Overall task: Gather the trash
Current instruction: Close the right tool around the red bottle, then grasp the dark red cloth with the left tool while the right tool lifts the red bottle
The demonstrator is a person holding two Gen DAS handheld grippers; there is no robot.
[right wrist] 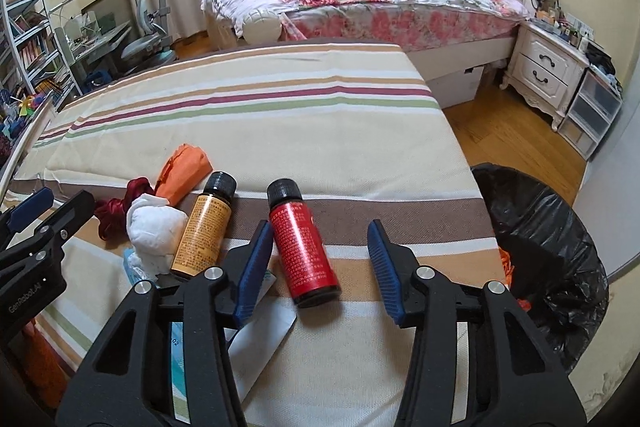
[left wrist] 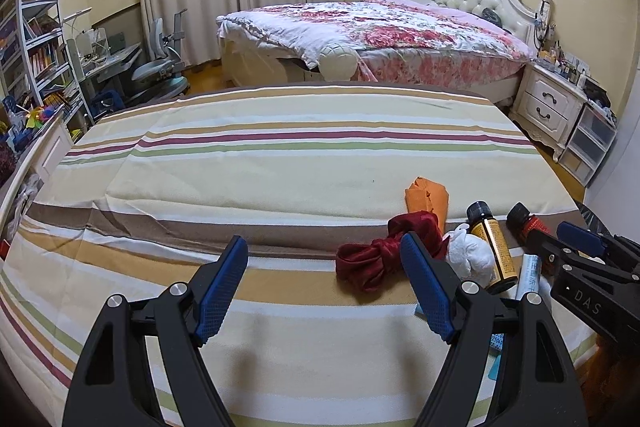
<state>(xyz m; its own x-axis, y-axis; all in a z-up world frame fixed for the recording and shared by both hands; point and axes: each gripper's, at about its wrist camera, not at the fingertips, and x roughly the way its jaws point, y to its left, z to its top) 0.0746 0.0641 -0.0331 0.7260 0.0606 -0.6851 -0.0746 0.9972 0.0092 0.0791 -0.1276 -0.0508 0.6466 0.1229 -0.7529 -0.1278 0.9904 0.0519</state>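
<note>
Striped bed (right wrist: pixel 280 131): red bottle (right wrist: pixel 304 247) lying between wide right claw (right wrist: pixel 320 267); left claw (left wrist: pixel 324 287) wide, empty.

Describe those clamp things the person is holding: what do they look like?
Each hand-held gripper is a matte black plastic frame with triangular cut-outs and silver round bolt heads. The left hand-held gripper and right hand-held gripper each carry two blue ribbed finger pads. White lettering marks their sides. No cables or sleeves show.
</note>
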